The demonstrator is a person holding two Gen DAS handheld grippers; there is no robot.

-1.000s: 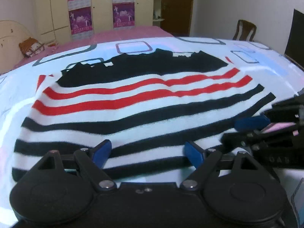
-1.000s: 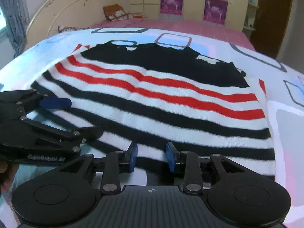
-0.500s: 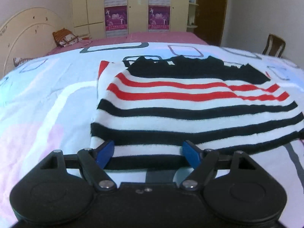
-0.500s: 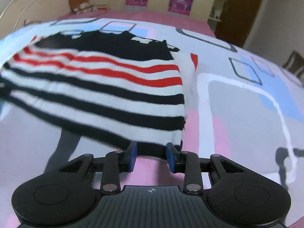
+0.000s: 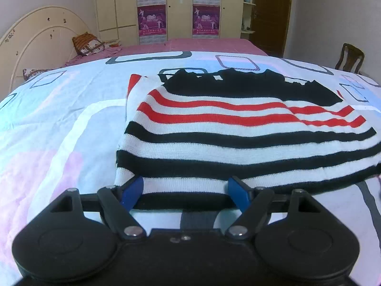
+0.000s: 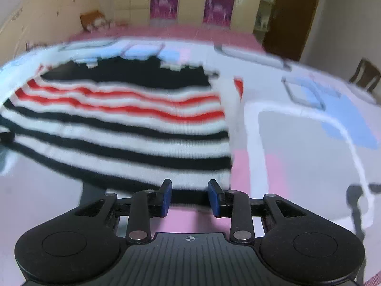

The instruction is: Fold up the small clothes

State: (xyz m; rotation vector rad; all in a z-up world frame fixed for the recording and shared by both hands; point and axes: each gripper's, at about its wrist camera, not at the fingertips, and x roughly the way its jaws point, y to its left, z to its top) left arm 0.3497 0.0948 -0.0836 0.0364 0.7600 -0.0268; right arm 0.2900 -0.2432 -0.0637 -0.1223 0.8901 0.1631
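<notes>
Grippers are seen apart from each other now; a second ago each lay in the other's view near the middle of the hem, and neither is caught by the other camera now. The left gripper [image 5: 184,191] has been shifted to the hem's left corner, its blue pads [image 5: 132,190] spread wide with the black hem band lying between them, not visibly pinched. The right gripper [image 6: 189,196] has been shifted to the hem's right corner; its jaws are held partly open, and the hem's black edge sits in the gap, with no clear contact at the pads.

The striped sweater [image 5: 238,128] is spread flat on the patterned bedsheet [image 5: 59,124], hem nearest, red stripes and black yoke farther off. Bare sheet is left open outside both side edges of the garment. Beyond it a pink bedcover [image 5: 202,44], a cream headboard [image 5: 35,38], a wardrobe with posters [image 5: 178,7] and a wooden chair [image 5: 351,57] are seen.
</notes>
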